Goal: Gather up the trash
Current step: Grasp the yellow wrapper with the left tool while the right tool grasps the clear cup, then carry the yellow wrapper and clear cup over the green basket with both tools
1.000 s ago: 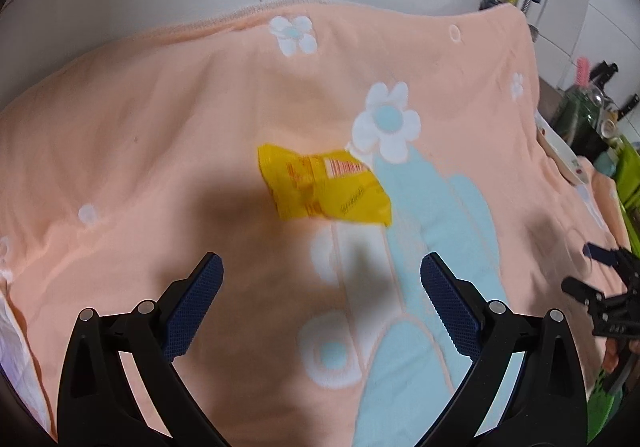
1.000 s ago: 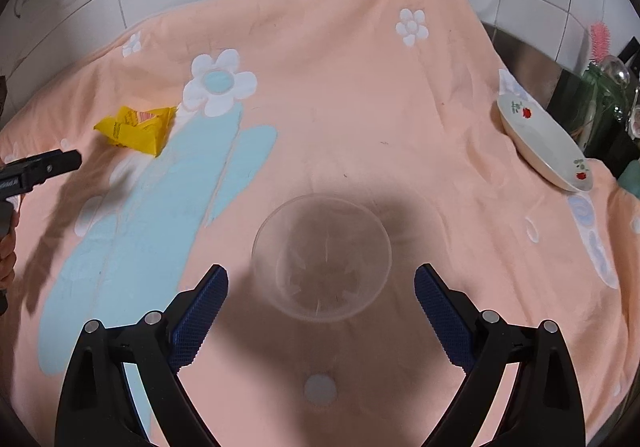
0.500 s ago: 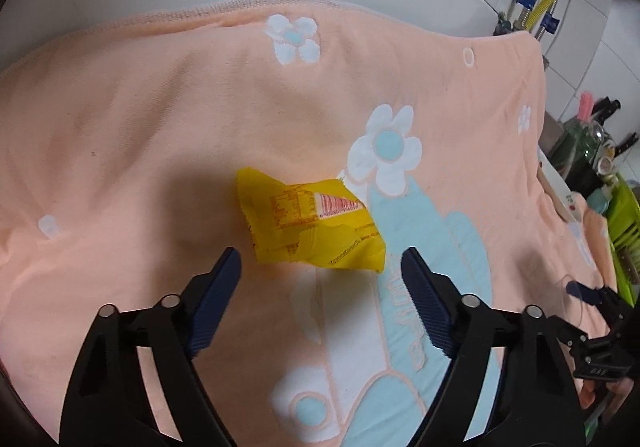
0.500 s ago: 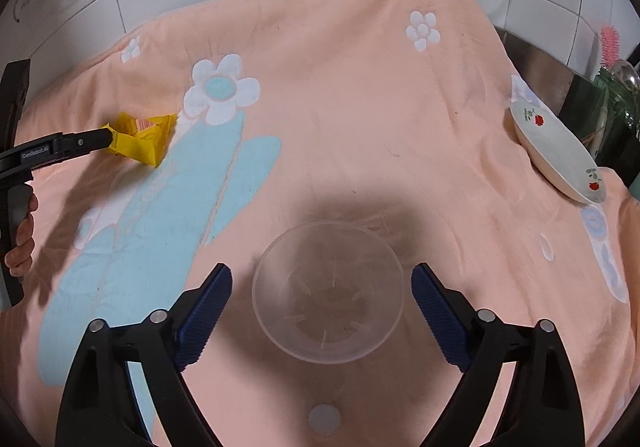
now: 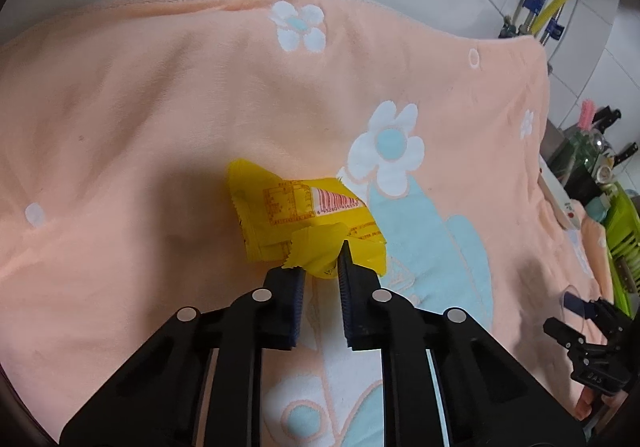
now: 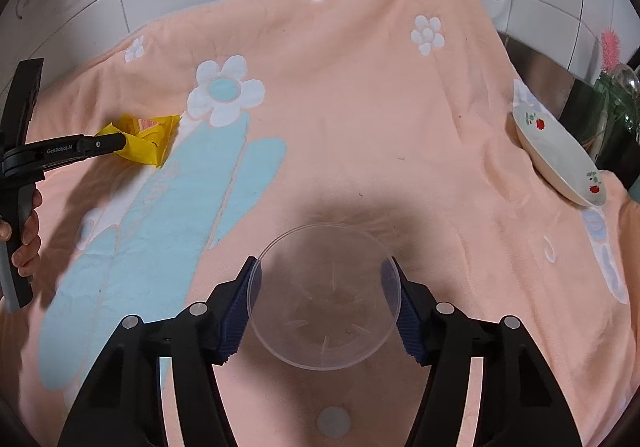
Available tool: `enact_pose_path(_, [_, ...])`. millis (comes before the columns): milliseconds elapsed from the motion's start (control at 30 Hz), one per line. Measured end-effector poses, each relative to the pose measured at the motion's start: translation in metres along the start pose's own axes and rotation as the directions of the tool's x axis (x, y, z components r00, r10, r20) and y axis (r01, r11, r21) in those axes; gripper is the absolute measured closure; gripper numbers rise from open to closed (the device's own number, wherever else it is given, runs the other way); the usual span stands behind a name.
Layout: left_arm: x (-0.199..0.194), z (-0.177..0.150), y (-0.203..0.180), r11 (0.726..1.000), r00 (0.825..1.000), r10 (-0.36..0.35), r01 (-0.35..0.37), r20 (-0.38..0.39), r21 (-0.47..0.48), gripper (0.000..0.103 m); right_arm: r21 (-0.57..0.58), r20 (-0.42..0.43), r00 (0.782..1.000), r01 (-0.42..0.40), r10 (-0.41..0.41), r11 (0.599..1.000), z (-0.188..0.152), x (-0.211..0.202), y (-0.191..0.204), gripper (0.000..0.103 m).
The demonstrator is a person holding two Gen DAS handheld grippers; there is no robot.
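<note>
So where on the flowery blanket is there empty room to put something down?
The widest bare patch of blanket lies between the big white flower and the plate. It's crowded by the yellow wrapper and the clear bowl.

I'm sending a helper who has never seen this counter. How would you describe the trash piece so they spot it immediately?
Start at the peach flowered cloth covering the counter, then find its big white flower with a blue centre. Just left of it lies a crumpled yellow wrapper with a red barcode, the only yellow thing there, pinched by the left claw.
</note>
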State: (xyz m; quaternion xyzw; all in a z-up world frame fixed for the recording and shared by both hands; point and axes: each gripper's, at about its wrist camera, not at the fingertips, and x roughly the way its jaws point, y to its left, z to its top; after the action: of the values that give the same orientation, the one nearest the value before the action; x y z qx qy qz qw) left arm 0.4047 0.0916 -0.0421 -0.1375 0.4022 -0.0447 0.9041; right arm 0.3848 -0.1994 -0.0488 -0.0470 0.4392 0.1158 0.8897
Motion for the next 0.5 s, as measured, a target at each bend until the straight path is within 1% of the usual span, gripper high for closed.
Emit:
enact_pose_path(33, [-0.003, -0.001, 0.001, 1.0, 1.0, -0.007, 0.007, 0.003, -0.004, 0.092, 0.003, 0.001, 1.0, -0.006, 0.006, 1.0, -0.001, -0.002, 0.001, 0.043])
enact_pose_path(233, [-0.028, -0.015, 0.0, 0.999, 0.999, -0.052, 0.052, 0.012, 0.005, 0.094, 0.004, 0.019, 1.0, -0.02, 0.02, 1.0, -0.013, -0.02, 0.009, 0.043])
enact_pose_path(500, [-0.072, -0.045, -0.017, 0.992, 0.993, -0.115, 0.114, 0.008, 0.043, 0.094, -0.005, 0.045, 0.999, -0.026, 0.026, 1.0, -0.04, -0.066, 0.017, 0.043])
